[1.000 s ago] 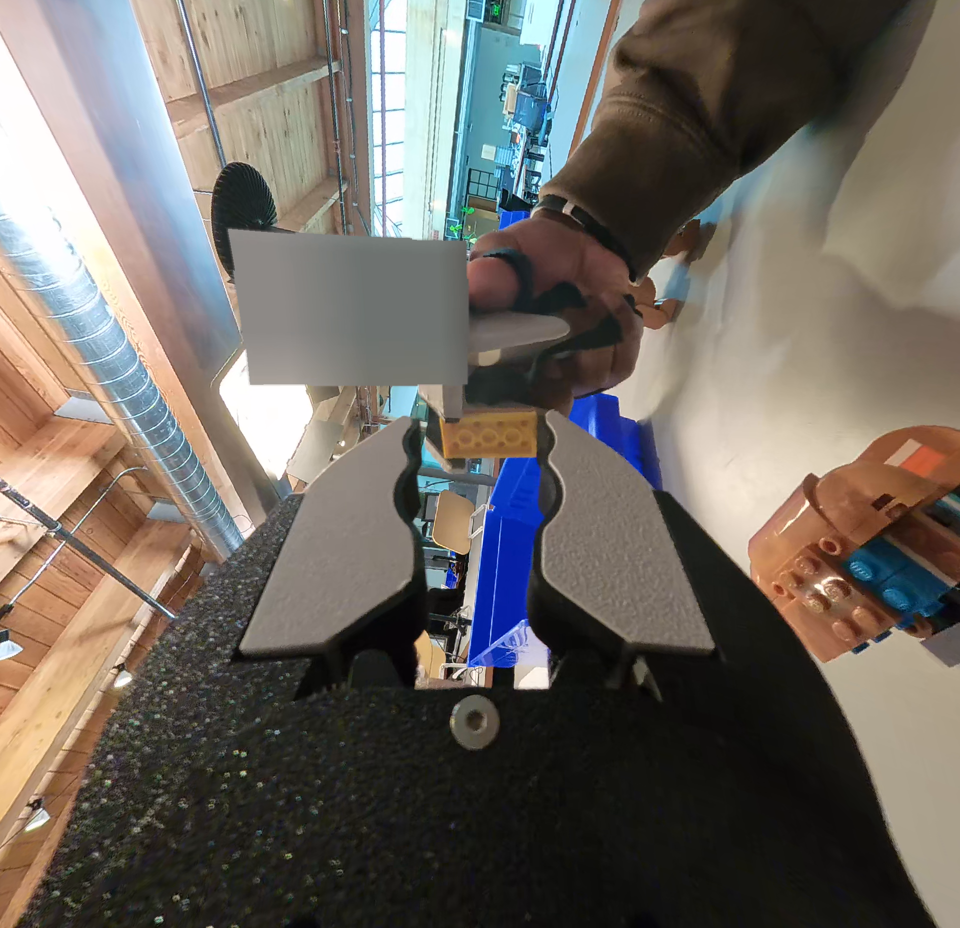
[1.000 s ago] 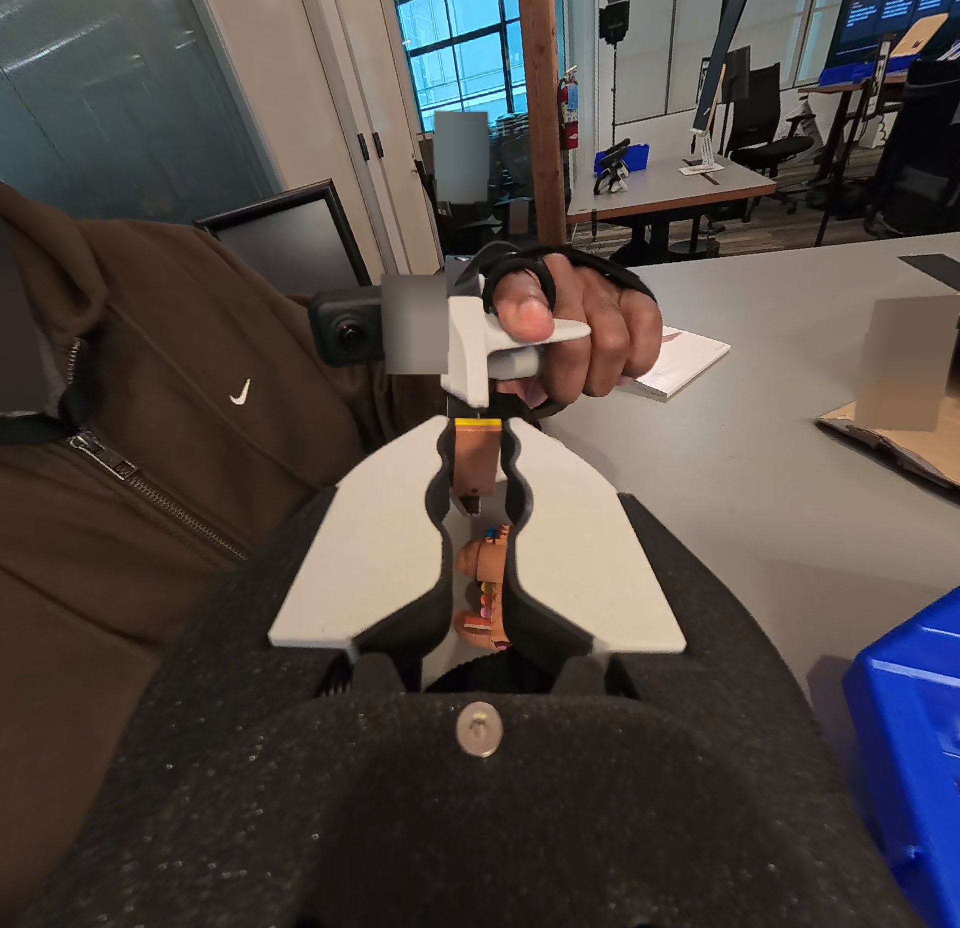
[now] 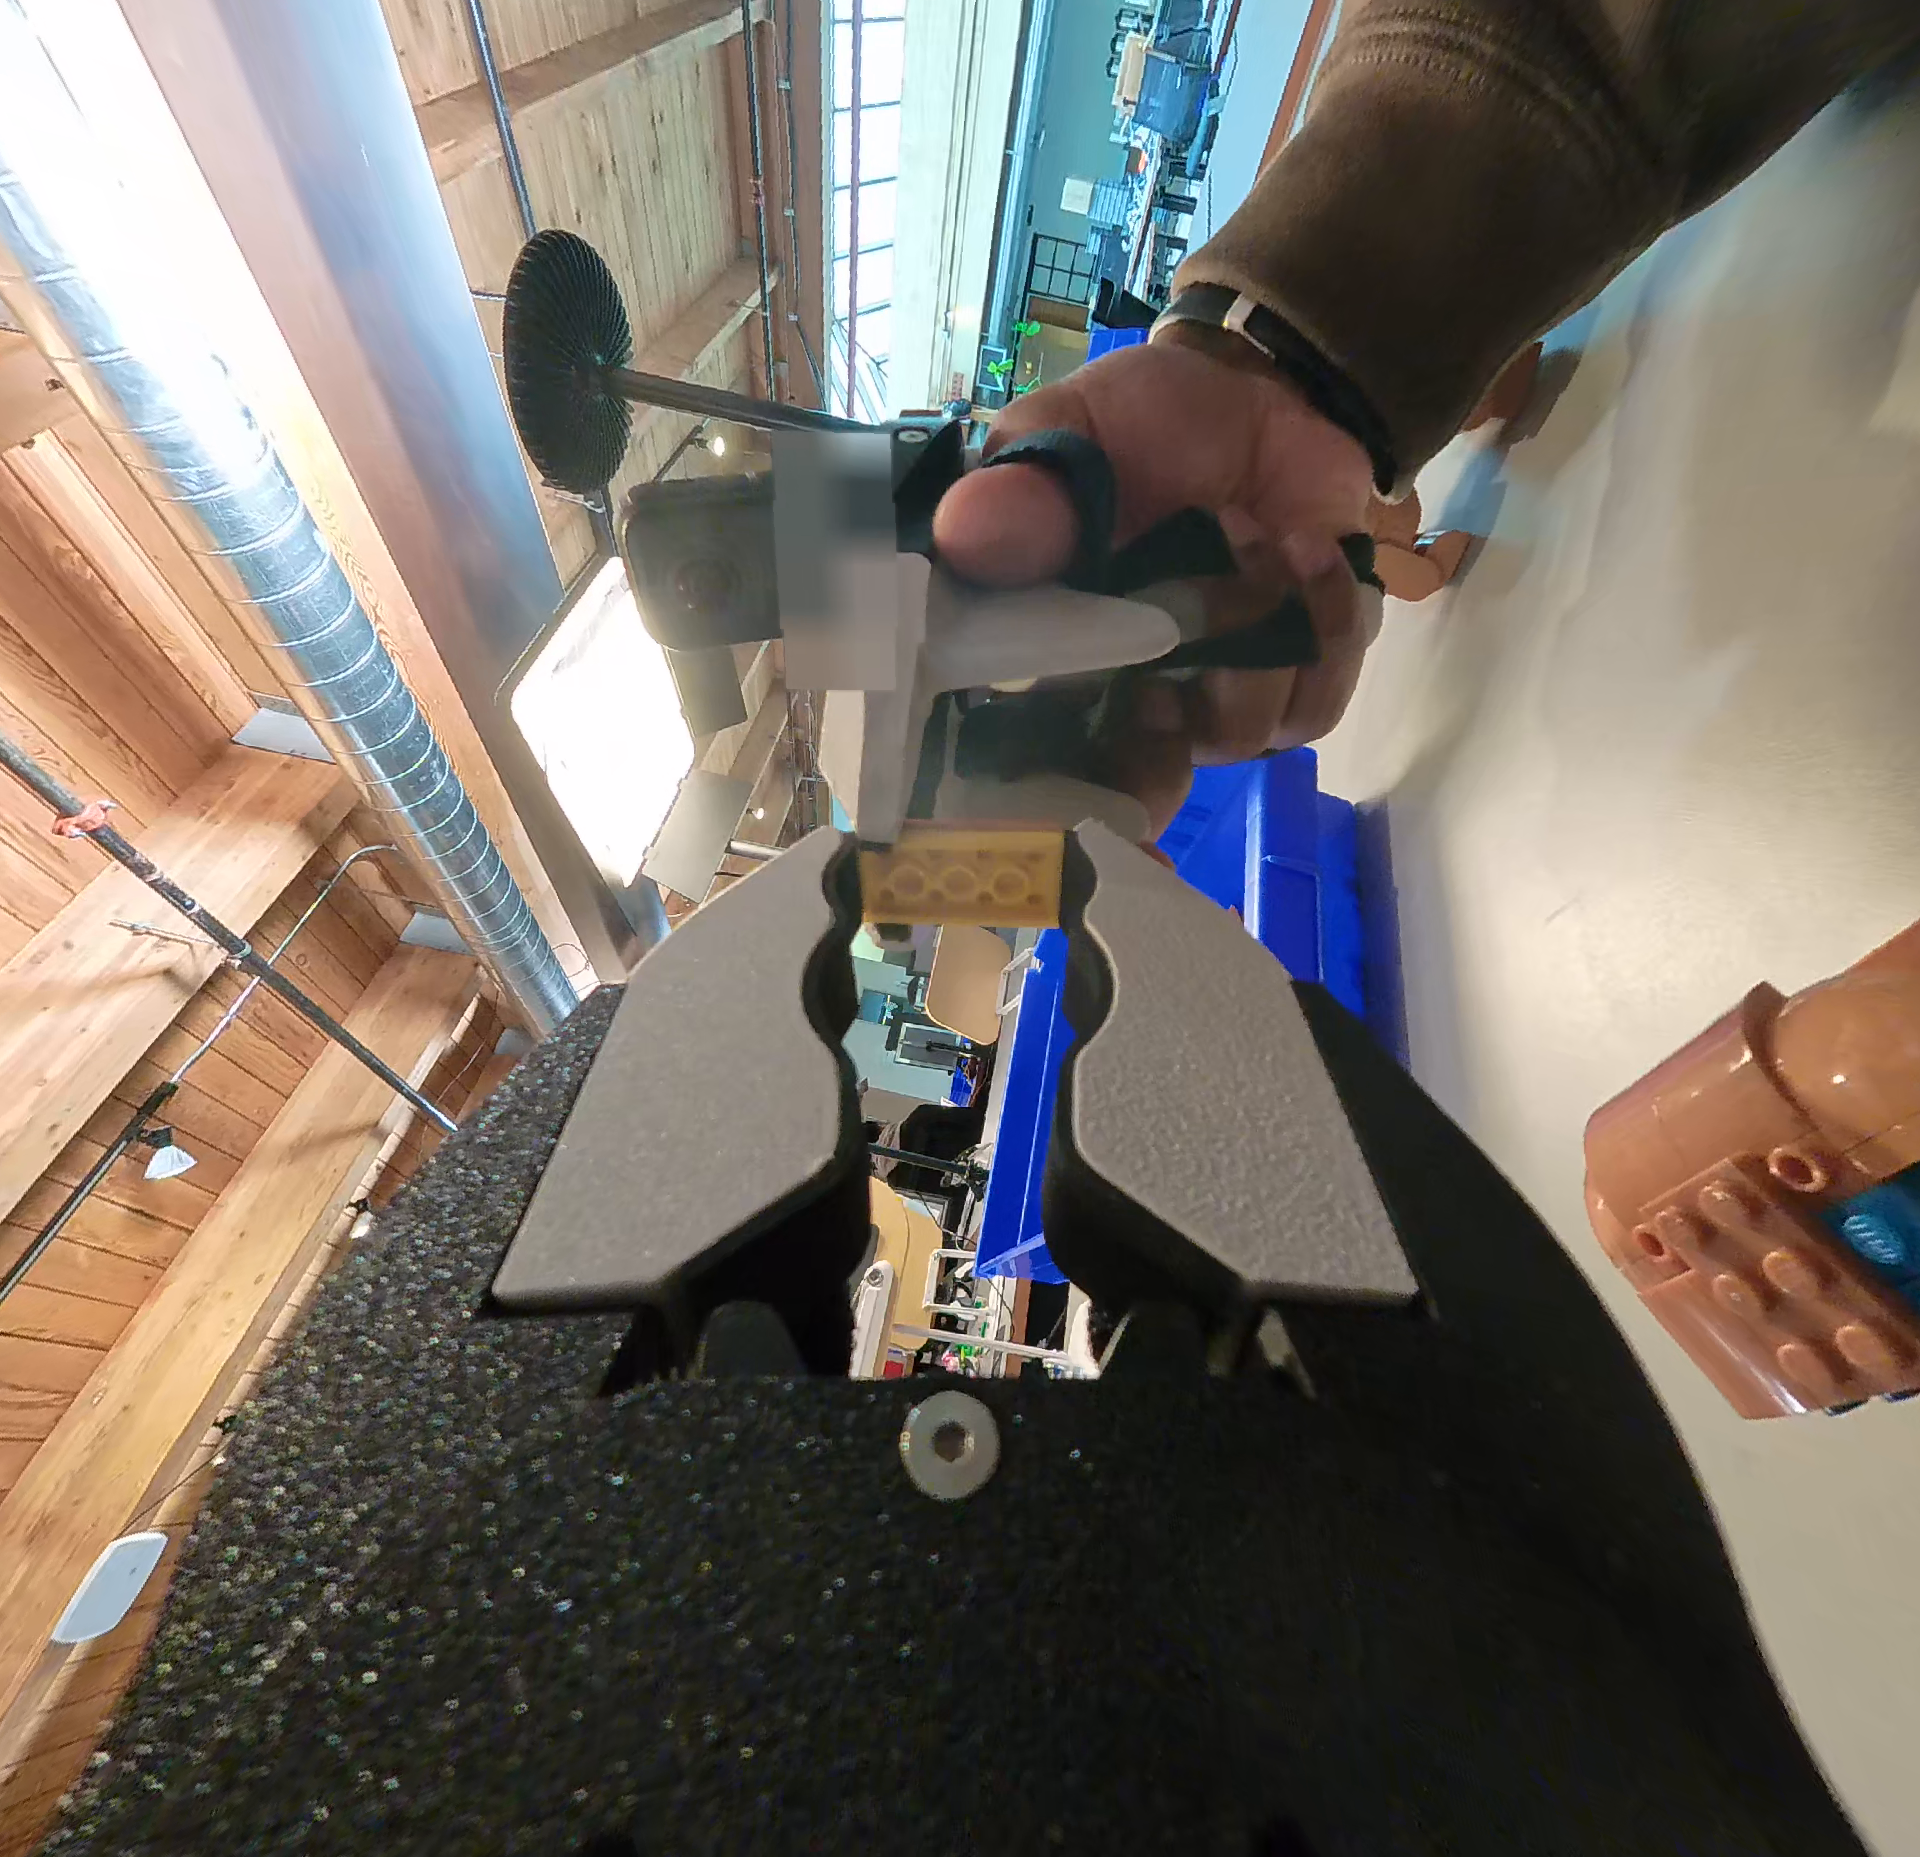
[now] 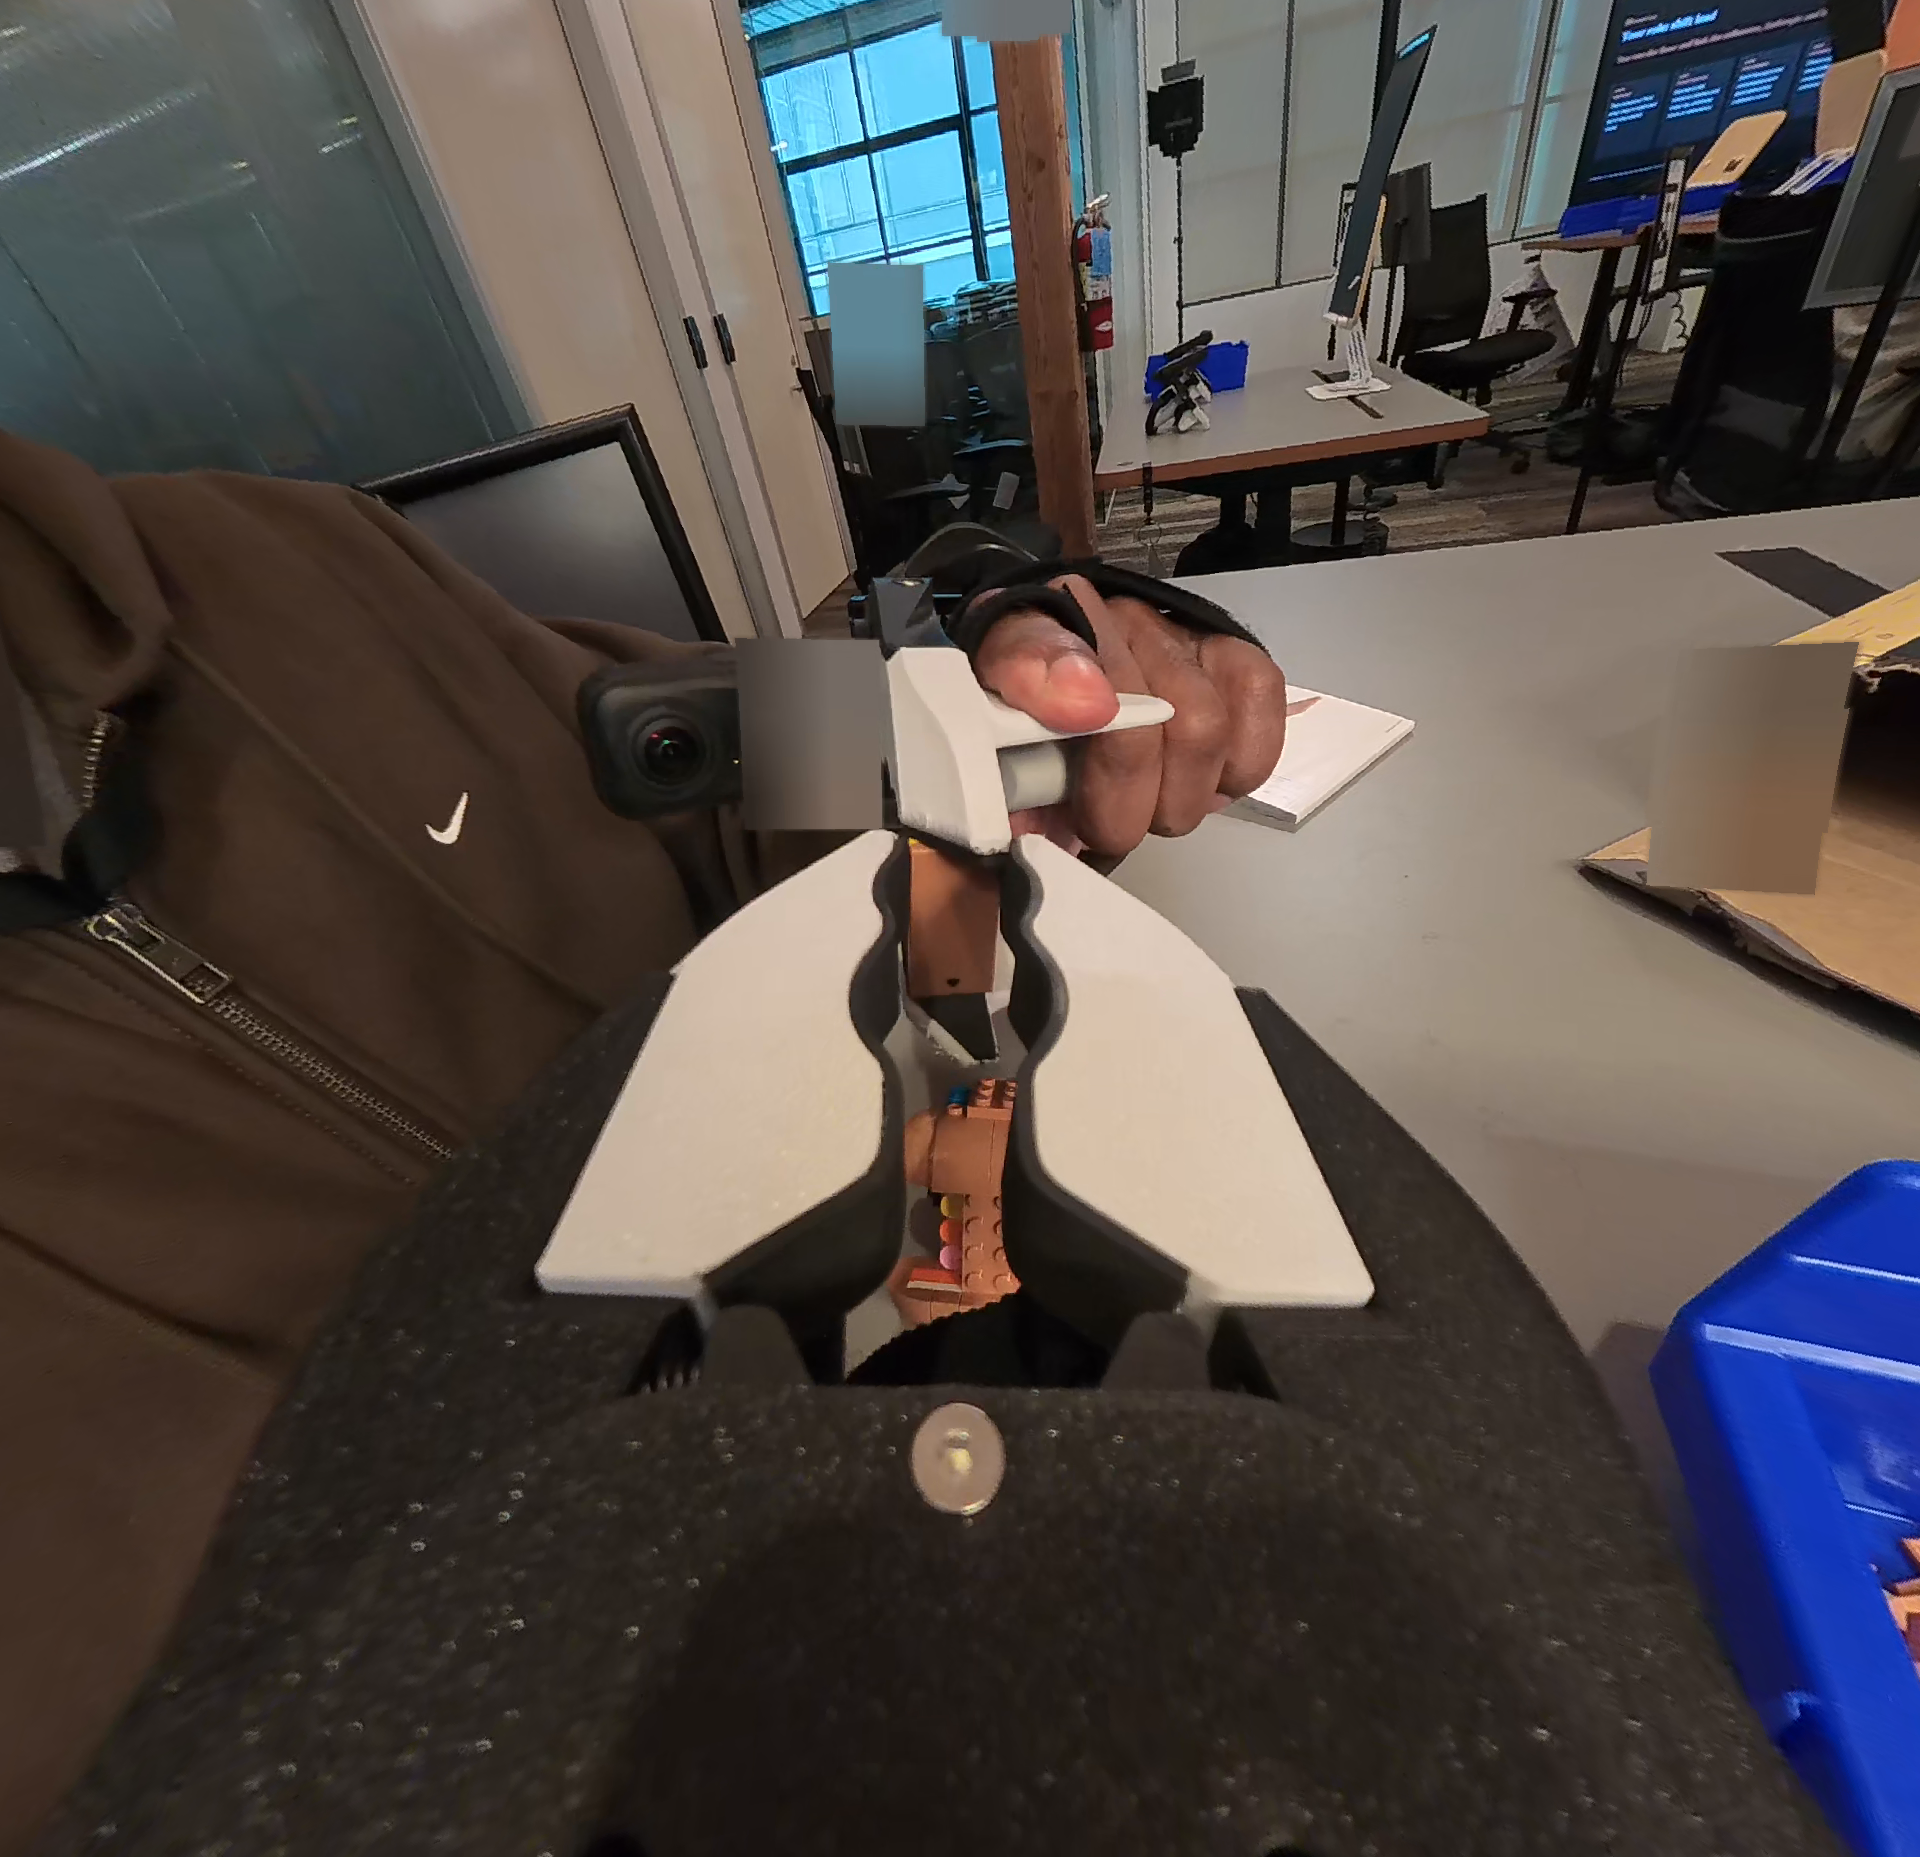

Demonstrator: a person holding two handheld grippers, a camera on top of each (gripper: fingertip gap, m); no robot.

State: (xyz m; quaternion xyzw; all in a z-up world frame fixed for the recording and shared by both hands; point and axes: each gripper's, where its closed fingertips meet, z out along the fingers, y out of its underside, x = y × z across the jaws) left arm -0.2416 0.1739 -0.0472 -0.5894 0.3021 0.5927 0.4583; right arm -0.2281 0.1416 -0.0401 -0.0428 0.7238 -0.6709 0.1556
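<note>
My left gripper (image 3: 961, 877) is shut on a yellow brick (image 3: 961, 885), held across its fingertips with the hollow underside toward the camera. My right gripper (image 4: 956, 872) is shut on a brown brick (image 4: 951, 924) with a black piece at its near end. The two grippers meet tip to tip in the air above the grey table (image 4: 1507, 976). Each view shows the other gripper and the hand that holds it just beyond the bricks. Whether the two bricks are joined is hidden.
A brown brick model (image 3: 1766, 1215) with blue parts lies on the table; it also shows through the right fingers' gap (image 4: 966, 1215). A blue bin (image 4: 1808, 1392) stands at the right. A booklet (image 4: 1330, 758) and cardboard (image 4: 1818, 924) lie farther back. A person in a brown hoodie (image 4: 312, 872) is close. The grippers are tip to tip, or close to it.
Both grippers stay tip to tip with their bricks. The yellow edge seen above the brown brick in the right view no longer shows. Both views have shifted slightly.
</note>
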